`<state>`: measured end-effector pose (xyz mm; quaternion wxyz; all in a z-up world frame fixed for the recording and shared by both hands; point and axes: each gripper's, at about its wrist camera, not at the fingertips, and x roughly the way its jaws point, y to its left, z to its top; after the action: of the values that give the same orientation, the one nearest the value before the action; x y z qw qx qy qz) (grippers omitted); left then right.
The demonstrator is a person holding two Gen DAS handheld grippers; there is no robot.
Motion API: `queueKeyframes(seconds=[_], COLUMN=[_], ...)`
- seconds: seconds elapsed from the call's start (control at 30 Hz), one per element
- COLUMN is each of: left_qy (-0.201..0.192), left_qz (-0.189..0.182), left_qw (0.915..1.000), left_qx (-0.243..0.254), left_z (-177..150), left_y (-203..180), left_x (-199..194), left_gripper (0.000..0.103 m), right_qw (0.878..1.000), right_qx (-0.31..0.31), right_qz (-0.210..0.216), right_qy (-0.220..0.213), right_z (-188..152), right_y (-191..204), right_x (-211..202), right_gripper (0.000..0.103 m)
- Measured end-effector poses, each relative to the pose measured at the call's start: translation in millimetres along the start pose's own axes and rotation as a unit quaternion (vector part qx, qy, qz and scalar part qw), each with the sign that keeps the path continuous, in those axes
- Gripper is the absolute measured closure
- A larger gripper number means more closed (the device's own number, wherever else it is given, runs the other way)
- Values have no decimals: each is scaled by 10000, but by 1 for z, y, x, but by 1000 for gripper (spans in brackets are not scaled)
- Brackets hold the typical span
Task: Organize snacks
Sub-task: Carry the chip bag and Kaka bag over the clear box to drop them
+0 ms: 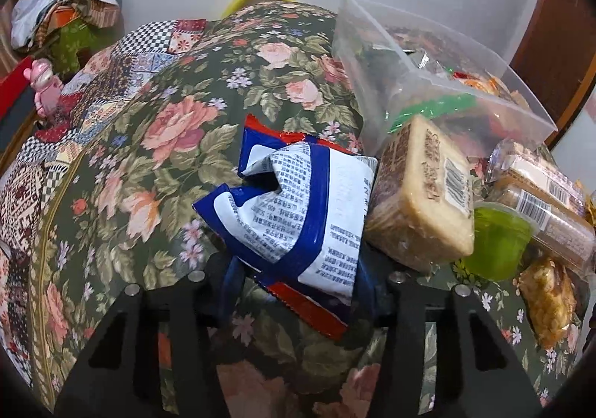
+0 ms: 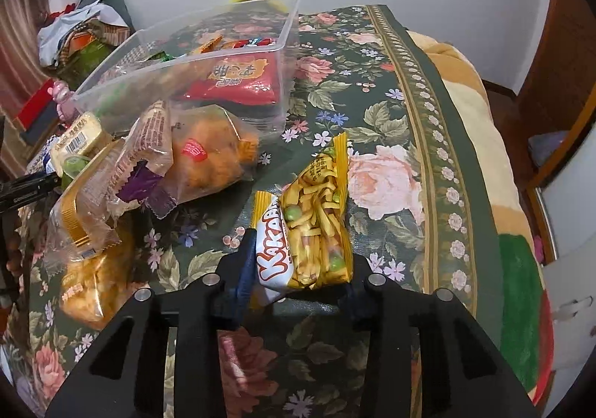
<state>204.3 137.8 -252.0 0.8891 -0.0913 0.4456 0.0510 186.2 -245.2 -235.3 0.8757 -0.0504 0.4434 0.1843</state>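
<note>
My left gripper (image 1: 298, 276) is shut on a blue, white and red snack packet (image 1: 301, 209), held above the floral tablecloth (image 1: 178, 127). My right gripper (image 2: 301, 280) is shut on a yellow Kaka snack bag (image 2: 313, 228) with green peas showing through it. A clear plastic bin (image 2: 193, 60) stands behind, holding a red snack bag (image 2: 238, 79) and other packets; it also shows in the left wrist view (image 1: 428, 75) at the upper right. Loose snacks lie beside the bin: a tan wrapped cake (image 1: 421, 194), a green jelly cup (image 1: 491, 243), an orange puff bag (image 2: 212, 153).
Several clear-wrapped pastries (image 2: 97, 202) pile up at the left of the right wrist view. A pink toy (image 1: 44, 82) and a heap of clothes (image 1: 63, 12) lie off the table's far left. A beige blanket (image 2: 480, 127) hangs past the table's right edge.
</note>
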Motion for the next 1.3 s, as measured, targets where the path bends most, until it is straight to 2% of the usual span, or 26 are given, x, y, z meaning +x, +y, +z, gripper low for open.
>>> queueKeyframes(seconds=[0.37, 0.77, 1.0, 1.3], left_qy=[-421, -1046, -1245, -1296], left_qz=[170, -49, -240, -370], left_qw=[9990, 9938, 9904, 9879], left_qx=[11, 366, 552, 773], left_z=[-4, 33, 62, 95], left_y=[7, -25, -52, -81], left_x=[-49, -103, -108, -91], left_gripper=[55, 55, 55, 55], right_qw=[9997, 9959, 9924, 9887], right_qx=[-4, -128, -251, -486], right_qz=[66, 133, 173, 258], right_qy=[-233, -890, -1194, -1397], right_z=[3, 44, 70, 107], right_y=[3, 7, 18, 38], right_x=[-21, -57, -61, -49], right_gripper=[72, 72, 72, 72])
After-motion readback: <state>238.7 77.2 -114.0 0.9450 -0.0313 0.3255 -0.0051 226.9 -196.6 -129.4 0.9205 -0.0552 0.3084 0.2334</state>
